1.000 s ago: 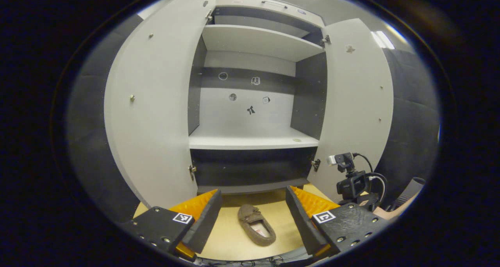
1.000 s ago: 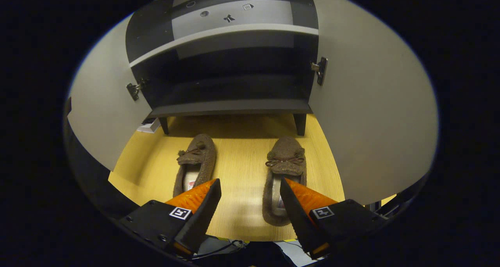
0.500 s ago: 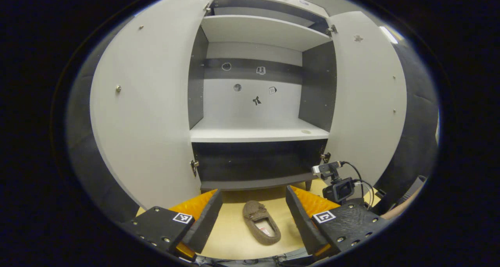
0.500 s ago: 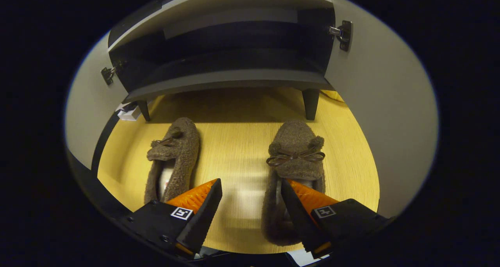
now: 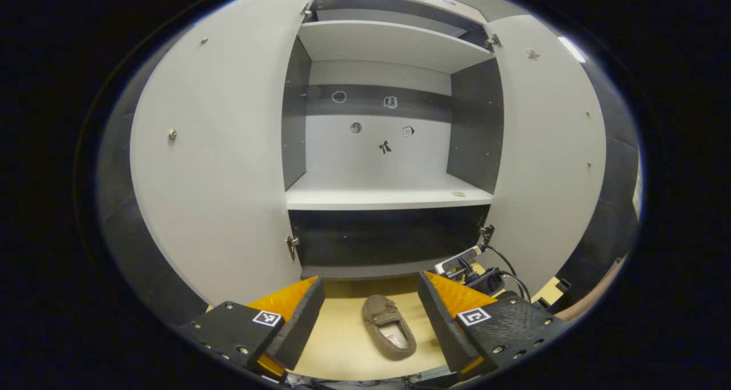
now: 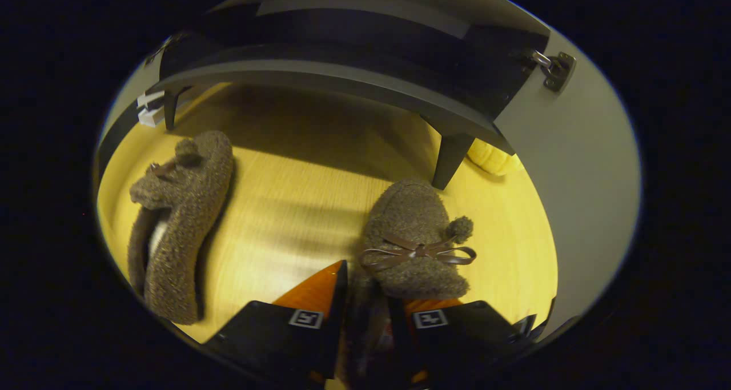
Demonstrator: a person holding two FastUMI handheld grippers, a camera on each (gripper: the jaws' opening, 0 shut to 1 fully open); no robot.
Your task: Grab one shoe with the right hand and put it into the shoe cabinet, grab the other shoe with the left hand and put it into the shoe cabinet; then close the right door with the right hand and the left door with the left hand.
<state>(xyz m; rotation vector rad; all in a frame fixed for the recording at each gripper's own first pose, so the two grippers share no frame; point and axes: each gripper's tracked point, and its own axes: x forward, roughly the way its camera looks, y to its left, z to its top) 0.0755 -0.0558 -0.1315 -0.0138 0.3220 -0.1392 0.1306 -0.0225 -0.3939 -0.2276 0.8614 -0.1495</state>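
Observation:
Two brown fuzzy shoes with bows lie on the yellow wooden floor in front of the open shoe cabinet. In the right gripper view, my right gripper is down on the right shoe, its fingers closed on the shoe's left side wall behind the bow. The left shoe lies apart at the left. In the left gripper view, my left gripper hangs open above the floor, with one shoe seen between its fingers, well below them. The other gripper is low at the right.
Both cabinet doors stand wide open: left door, right door. The dark bottom compartment sits under a pale shelf. A cabinet leg stands just beyond the right shoe, with a yellow object behind it and a white item at the far left.
My right gripper has dropped toward the right shoe and closed from open onto its side wall. The left gripper shifted slightly, staying open.

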